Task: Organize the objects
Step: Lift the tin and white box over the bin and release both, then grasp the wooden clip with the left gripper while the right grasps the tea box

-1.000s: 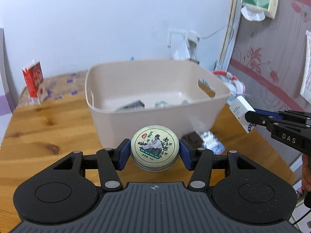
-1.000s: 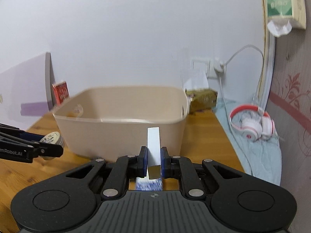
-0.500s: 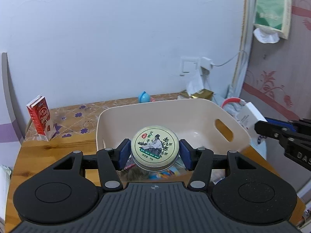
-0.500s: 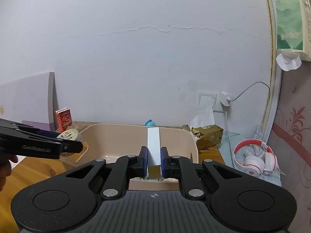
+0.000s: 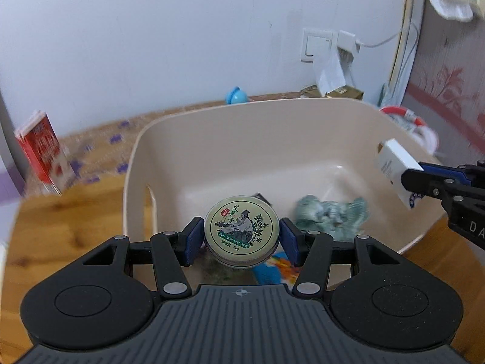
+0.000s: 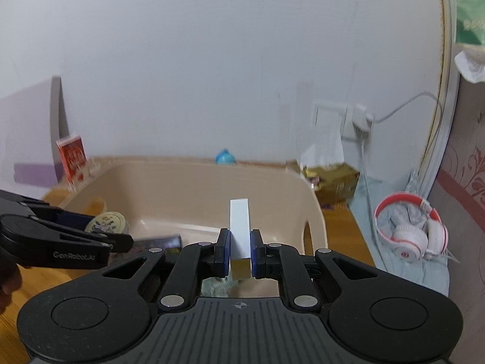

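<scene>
Left gripper clamped on tin over bin, right gripper pinched white box upright above bin's right side, green wad lay inside.

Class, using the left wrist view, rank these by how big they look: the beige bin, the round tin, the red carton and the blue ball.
1. beige bin
2. round tin, though it is nearest the camera, which inflates it
3. red carton, looking close to the tin
4. blue ball
</scene>
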Demonstrator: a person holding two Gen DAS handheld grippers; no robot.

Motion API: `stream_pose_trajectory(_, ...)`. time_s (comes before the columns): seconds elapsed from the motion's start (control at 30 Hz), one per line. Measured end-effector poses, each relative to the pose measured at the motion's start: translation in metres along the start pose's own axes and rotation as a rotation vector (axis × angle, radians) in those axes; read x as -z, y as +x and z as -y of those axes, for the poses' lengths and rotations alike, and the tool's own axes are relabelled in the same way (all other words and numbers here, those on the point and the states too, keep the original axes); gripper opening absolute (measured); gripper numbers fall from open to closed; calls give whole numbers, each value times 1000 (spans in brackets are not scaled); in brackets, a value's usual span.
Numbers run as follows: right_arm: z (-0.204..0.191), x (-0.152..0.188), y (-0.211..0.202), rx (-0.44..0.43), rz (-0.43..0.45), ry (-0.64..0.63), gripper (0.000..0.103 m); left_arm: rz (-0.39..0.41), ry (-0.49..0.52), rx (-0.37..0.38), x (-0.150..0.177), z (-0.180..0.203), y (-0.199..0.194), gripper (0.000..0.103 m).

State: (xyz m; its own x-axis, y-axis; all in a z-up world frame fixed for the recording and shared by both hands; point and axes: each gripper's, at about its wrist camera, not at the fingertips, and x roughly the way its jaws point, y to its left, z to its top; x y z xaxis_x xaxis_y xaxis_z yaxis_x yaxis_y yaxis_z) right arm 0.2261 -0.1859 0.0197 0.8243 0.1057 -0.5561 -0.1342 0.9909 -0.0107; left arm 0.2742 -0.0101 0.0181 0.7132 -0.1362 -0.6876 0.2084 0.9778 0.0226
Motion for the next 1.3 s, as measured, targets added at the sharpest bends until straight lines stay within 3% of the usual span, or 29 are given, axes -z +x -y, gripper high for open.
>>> stream_pose_trajectory(0.17,1,8,10,-7,-53,0,15,-10,1,8,0,1,2,56)
stream_pose_trajectory(0.23,2,9,7,-5,-44,4,25,-2,2,2,0,2,-1,59)
stream_pose_trajectory(0.3,5,9,1,-7,-15,10,36,14,2,2,0,2,-7,71)
stream_pose_trajectory(0.37,7,10,-8,-4,9,10,45,32,-3,7,0,2,-15,75)
stream_pose_trajectory(0.53,12,15,-33,4,50,15,68,77,2,1,2,4,-44,79)
stream_pose_trajectory(0.8,22,39,-70,15,52,37,92,123,1,1,30,6,-91,84)
stream_pose_trajectory(1.03,25,72,-81,29,-8,42,100,99,19,33,72,10,-111,84)
stream_pose_trajectory(1.3,16,106,-77,31,-90,15,103,-2,42,64,123,16,-102,84)
